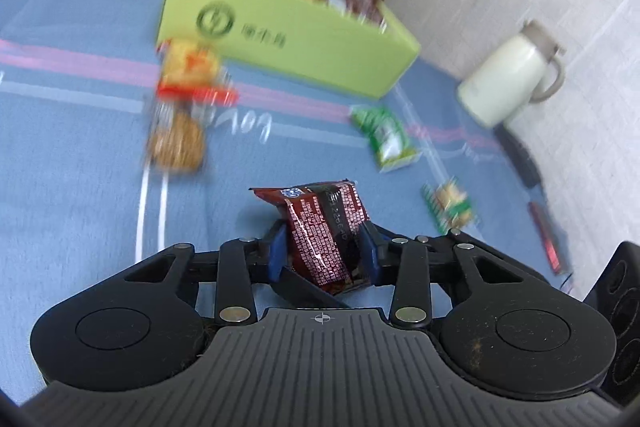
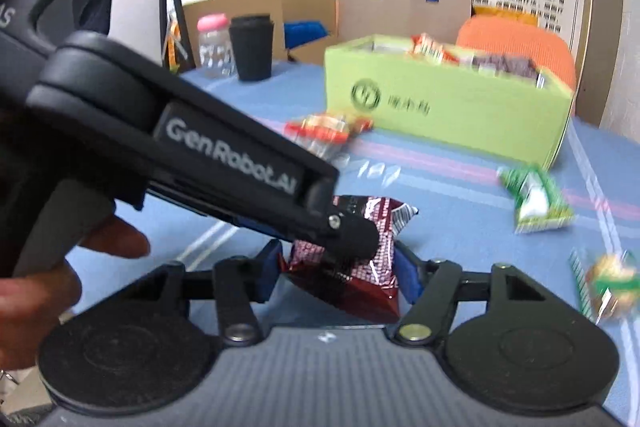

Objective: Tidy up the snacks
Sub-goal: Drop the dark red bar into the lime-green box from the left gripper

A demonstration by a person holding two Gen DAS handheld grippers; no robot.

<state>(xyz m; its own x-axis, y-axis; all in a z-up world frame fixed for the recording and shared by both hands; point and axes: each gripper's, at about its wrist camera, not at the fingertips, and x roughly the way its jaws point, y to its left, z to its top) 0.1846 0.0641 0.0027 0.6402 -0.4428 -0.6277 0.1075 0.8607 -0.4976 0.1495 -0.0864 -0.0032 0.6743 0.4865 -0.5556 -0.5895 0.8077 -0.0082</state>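
**Both tools on one dark red packet**

The dark red snack packet (image 1: pixel 326 235) is pinched by the left tool (image 1: pixel 325 251) and right tool (image 2: pixel 338 273) above open blue bench (image 1: pixel 80 155), near the green box (image 1: pixel 280 39). Both point downward.

Colours on my table

My black claws (image 1: pixel 324 251) frame a dark red packet (image 1: pixel 326 231) with fine white print; the cloth (image 1: pixel 80 155) is blue with pink and white stripes, the box (image 1: pixel 280 39) lime green, one packet (image 1: pixel 386 137) green and white.
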